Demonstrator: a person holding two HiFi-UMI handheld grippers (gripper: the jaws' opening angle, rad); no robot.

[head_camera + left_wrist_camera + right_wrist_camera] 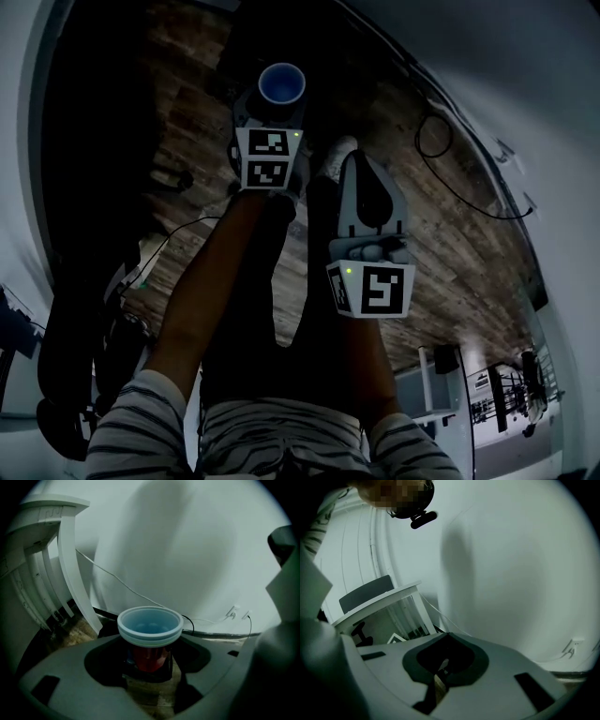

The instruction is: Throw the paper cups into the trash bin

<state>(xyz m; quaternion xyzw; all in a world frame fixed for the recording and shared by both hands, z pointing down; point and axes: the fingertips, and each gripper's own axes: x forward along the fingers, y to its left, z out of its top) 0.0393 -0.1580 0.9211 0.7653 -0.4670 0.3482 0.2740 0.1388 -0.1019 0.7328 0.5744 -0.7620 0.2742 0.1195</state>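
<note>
Red paper cup with blue inside [149, 626] pinched upright, mouth up, in left gripper [149, 663], out ahead over brown wooden floor [422, 216]. Right gripper [439, 677] pressed together, empty, just beside. No trash bin in sight, lol.

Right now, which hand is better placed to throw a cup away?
Left, most likely. The left tongs are shut on an upright paper cup, so only carrying and letting go remain. The right tongs are shut with nothing between them.
</note>
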